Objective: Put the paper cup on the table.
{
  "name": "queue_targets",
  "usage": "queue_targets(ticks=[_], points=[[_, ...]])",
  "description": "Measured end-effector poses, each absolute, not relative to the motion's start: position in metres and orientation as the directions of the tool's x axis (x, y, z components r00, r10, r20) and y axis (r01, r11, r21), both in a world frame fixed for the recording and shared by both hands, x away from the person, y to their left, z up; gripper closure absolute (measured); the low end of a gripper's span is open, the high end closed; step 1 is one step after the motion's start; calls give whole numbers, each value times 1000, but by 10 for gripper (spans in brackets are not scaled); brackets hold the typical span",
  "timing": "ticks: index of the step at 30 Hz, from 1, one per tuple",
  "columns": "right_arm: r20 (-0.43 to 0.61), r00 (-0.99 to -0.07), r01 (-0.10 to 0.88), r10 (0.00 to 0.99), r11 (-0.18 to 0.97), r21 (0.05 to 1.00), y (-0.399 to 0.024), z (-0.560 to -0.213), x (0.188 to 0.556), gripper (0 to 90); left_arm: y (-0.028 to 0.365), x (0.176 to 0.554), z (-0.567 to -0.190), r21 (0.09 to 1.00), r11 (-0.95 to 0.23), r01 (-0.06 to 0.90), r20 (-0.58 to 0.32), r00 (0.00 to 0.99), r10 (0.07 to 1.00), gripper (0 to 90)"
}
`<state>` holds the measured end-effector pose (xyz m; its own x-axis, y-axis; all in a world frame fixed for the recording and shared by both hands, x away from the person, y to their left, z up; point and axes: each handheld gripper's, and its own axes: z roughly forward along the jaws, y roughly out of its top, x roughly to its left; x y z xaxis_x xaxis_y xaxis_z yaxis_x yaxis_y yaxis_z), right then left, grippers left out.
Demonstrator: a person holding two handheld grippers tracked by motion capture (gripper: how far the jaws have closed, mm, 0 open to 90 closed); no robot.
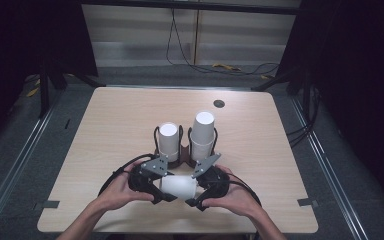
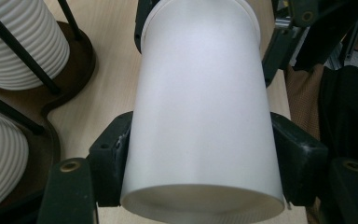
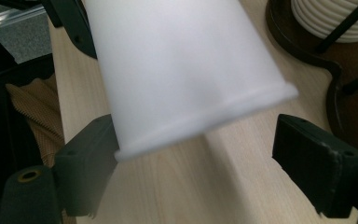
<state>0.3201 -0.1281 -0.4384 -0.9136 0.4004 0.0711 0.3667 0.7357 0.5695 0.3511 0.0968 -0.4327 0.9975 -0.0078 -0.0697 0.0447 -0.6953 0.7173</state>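
Here, 2 tongs, 1 cup (image 1: 178, 185), 2 cup stacks (image 1: 169, 141).

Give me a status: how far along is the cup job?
Done: two stacks of white cups, the shorter stack and the taller stack, stand in the dark cup holder.
In hand: the left tongs are clamped on one smooth white cup lying sideways; the right tongs stand open around its rim.
Left: that cup isn't on either stack yet.
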Motion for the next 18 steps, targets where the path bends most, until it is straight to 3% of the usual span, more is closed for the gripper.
queue_targets(ticks=[8, 18], points=[[71, -904, 383, 421, 727, 570, -136, -440, 321, 155, 105, 352, -427, 746, -664, 57, -60, 998, 19, 319], [75, -891, 389, 447, 668, 634, -143, -449, 314, 161, 119, 353, -429, 803, -587, 101, -90, 995, 49, 318]])
